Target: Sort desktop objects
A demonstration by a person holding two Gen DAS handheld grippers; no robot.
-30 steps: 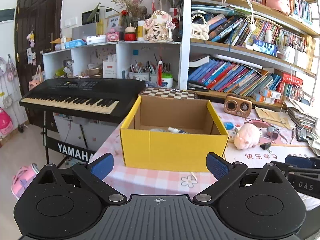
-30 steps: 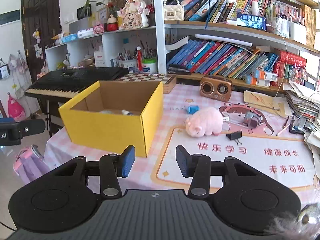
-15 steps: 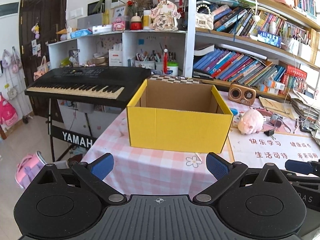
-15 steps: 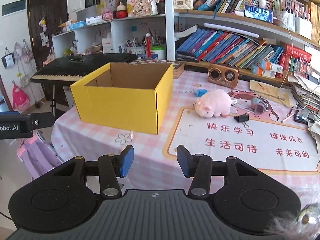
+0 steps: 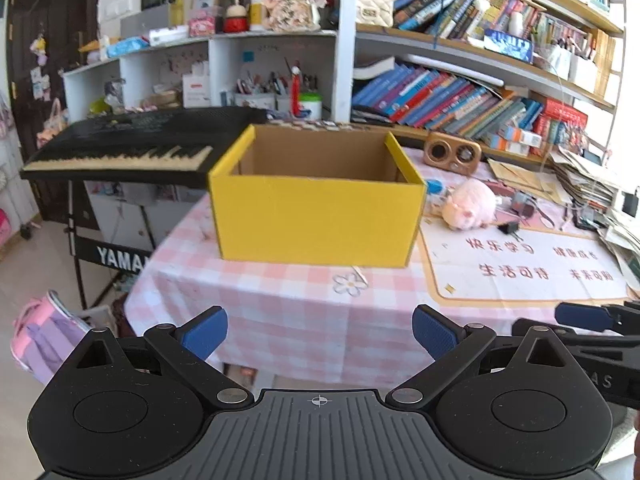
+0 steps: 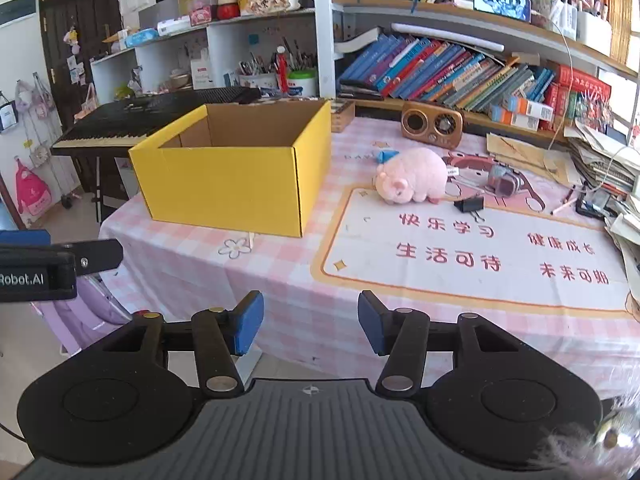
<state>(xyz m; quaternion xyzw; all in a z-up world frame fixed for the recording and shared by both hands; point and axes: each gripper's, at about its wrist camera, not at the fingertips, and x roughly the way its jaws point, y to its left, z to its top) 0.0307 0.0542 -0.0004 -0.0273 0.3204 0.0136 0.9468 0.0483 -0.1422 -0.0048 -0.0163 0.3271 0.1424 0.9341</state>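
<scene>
Right wrist view: yellow box (image 6: 236,184) on pink checked tablecloth (image 6: 288,280), pink plush pig (image 6: 412,180) and black binder clip (image 6: 469,203) to its right. Right gripper (image 6: 311,322) empty, jaws just opening, moderately apart; left gripper (image 5: 319,332) wide apart, empty.

yellow box (image 6: 224,184) floor hidden behind its walls, keyboard (image 5: 120,152) blurred, stacked papers (image 6: 624,184) cut off

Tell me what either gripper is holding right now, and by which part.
Nothing is held. The left gripper is wide open and empty. The right gripper has just been opening, with nothing between its pads. Both are short of the yellow box.
</scene>
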